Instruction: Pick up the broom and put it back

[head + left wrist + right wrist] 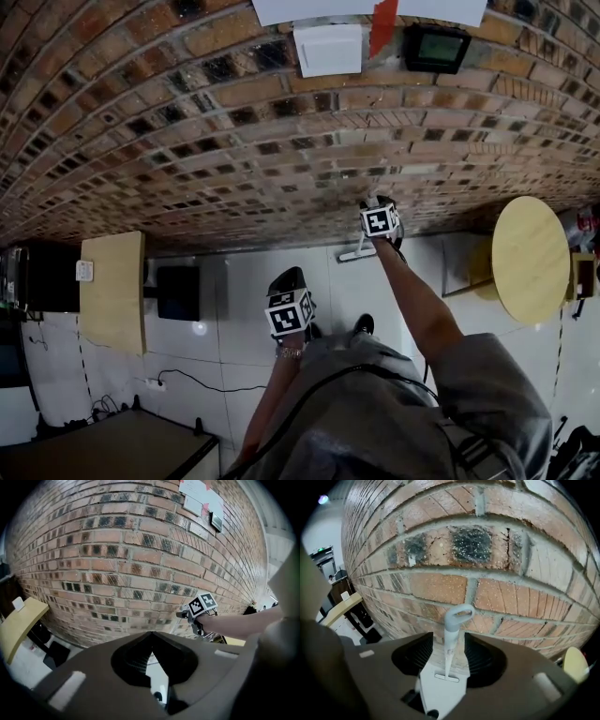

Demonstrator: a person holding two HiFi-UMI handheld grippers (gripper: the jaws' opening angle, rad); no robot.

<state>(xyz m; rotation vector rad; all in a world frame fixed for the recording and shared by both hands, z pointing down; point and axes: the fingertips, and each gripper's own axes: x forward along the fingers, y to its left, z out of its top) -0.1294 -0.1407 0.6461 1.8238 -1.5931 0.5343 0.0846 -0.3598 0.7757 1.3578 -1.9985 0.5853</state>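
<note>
A pale grey broom stands upright against the brick wall (234,122). Its looped handle top (454,618) rises between the fingers of my right gripper (449,635), and its head (446,677) rests on the white floor below. The right jaws stand open, with a gap on each side of the handle. In the head view the right gripper (377,201) is close to the wall, with the broom's head (357,253) at the wall's foot. My left gripper (286,279) hangs further back over the floor, its fingertips (150,633) touching, shut on nothing.
A round wooden table (530,258) stands to the right by the wall. At the left are a wooden tabletop (112,291), a black box (178,292) and a cable (187,380) on the floor. A dark desk (122,450) lies near left.
</note>
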